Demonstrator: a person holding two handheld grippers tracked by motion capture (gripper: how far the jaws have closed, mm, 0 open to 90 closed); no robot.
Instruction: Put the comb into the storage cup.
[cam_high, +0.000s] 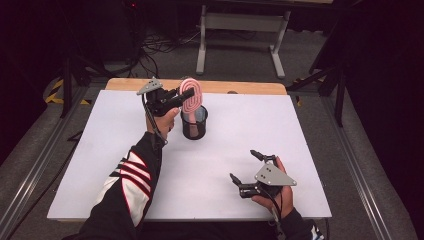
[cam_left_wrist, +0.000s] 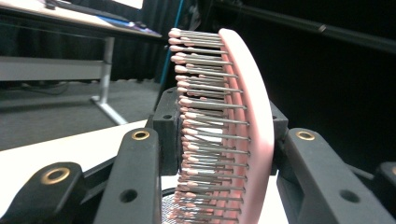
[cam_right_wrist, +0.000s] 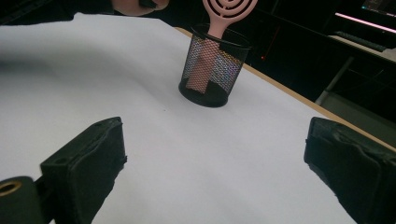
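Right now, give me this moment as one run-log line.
left gripper: shut on pink hairbrush | hairbrush: handle inside black mesh cup | right gripper: open, holding nothing, above white table

No text, label, brand, number or sign can be read on anything in these pictures.
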